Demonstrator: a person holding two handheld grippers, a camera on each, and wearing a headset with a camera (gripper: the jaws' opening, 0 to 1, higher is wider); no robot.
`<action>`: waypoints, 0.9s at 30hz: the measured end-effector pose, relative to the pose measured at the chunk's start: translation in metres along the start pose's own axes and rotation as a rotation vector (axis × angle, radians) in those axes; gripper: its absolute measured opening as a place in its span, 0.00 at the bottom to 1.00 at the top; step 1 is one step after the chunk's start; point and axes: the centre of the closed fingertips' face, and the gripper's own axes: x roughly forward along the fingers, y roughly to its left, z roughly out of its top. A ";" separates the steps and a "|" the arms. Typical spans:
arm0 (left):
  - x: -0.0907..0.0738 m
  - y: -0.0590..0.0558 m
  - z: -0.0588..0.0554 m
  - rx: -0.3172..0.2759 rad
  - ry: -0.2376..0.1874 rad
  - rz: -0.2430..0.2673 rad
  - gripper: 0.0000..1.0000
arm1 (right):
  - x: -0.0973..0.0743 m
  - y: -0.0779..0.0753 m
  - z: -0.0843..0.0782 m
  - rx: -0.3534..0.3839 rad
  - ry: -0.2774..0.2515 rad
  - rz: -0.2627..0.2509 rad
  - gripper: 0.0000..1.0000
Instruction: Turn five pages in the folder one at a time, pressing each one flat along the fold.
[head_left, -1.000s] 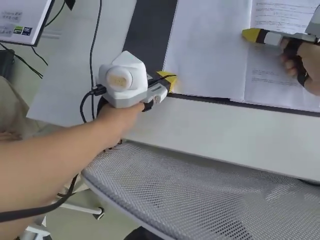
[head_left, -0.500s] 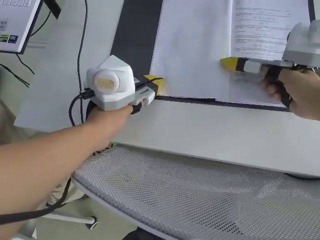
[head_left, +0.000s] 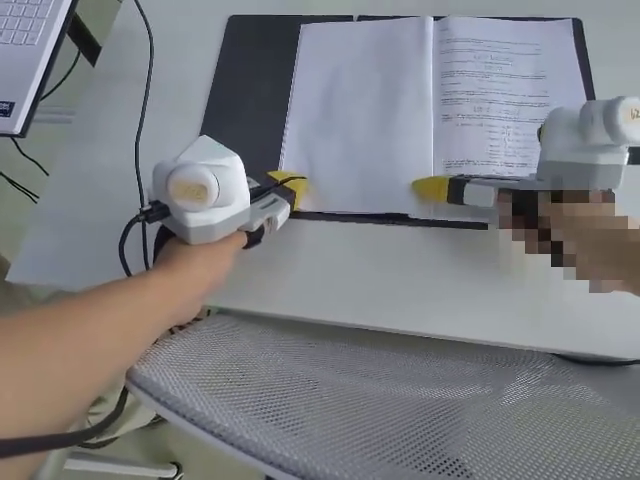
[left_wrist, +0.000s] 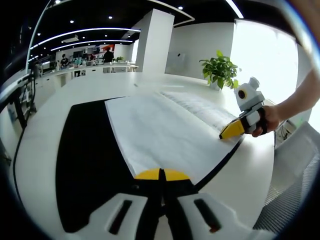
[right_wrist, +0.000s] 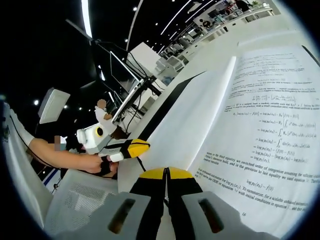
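The folder lies open on the white table, its black cover spread out to the left. A blank white page lies left of the fold and a printed page right of it. My left gripper is shut, its yellow tips resting at the near left corner of the blank page. My right gripper is shut too, its tips at the near end of the fold, on the lower edge of the printed page. Each gripper shows in the other's view: the right gripper, the left gripper.
A laptop sits at the table's far left corner, with black cables running past it. A grey mesh chair stands just below the table's near edge. A potted plant stands far behind the folder.
My right gripper has slid down the fold toward the folder's near edge. The left gripper has stayed at the page corner. The head camera has tilted, so more of the folder shows.
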 end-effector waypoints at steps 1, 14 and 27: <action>0.000 0.000 0.000 0.001 0.001 0.000 0.00 | -0.001 0.001 -0.001 0.003 0.001 0.003 0.00; 0.000 -0.001 0.000 0.009 0.008 0.000 0.00 | -0.006 0.022 -0.034 0.013 0.081 0.029 0.00; 0.000 -0.001 0.000 0.006 0.026 -0.001 0.00 | -0.031 0.046 -0.012 0.020 -0.036 0.027 0.00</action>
